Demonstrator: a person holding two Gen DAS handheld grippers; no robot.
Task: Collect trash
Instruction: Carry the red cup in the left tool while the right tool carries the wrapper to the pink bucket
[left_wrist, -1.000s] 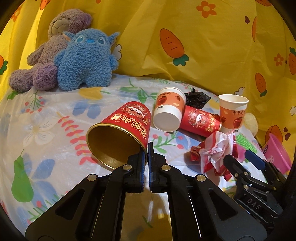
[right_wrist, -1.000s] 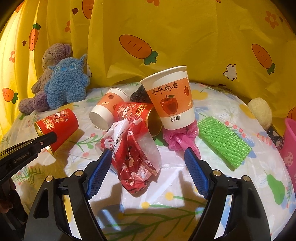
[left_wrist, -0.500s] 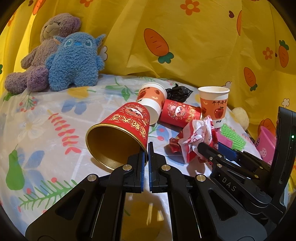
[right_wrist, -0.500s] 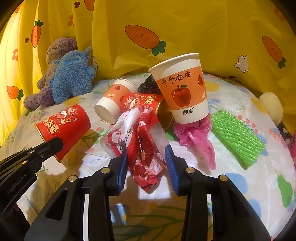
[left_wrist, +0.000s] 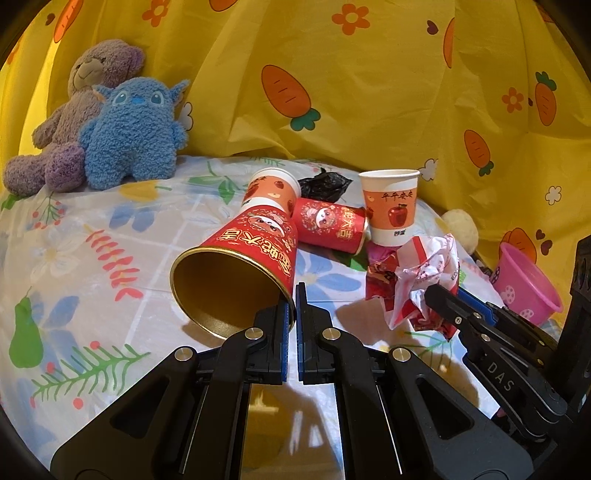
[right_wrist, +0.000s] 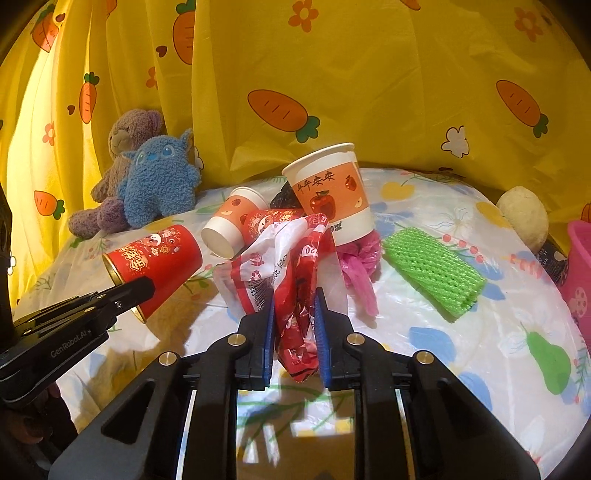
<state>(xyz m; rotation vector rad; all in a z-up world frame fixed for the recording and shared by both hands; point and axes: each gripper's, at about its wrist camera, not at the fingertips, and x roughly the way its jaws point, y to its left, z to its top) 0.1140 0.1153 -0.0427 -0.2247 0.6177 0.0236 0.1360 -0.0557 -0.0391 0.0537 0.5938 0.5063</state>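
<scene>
My left tongs (left_wrist: 295, 295) pinch the rim of a red paper cup with a gold inside (left_wrist: 236, 273), lying on its side. My right tongs (right_wrist: 294, 314) have just been closing and now squeeze a crumpled red-and-white plastic wrapper (right_wrist: 291, 273), with an upright orange-and-white paper cup (right_wrist: 328, 192) just beyond.

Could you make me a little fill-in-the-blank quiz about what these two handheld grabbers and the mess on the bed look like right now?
1. The left gripper pinches the rim of a red cup whose inside is ____ coloured.
2. The right gripper has just been closing on a crumpled red and white ____.
3. The green foam net lies beside the upright cup printed with an ____.
4. Two plush toys sit at the back; the front one is ____.

Missing words: gold; wrapper; apple; blue
</scene>
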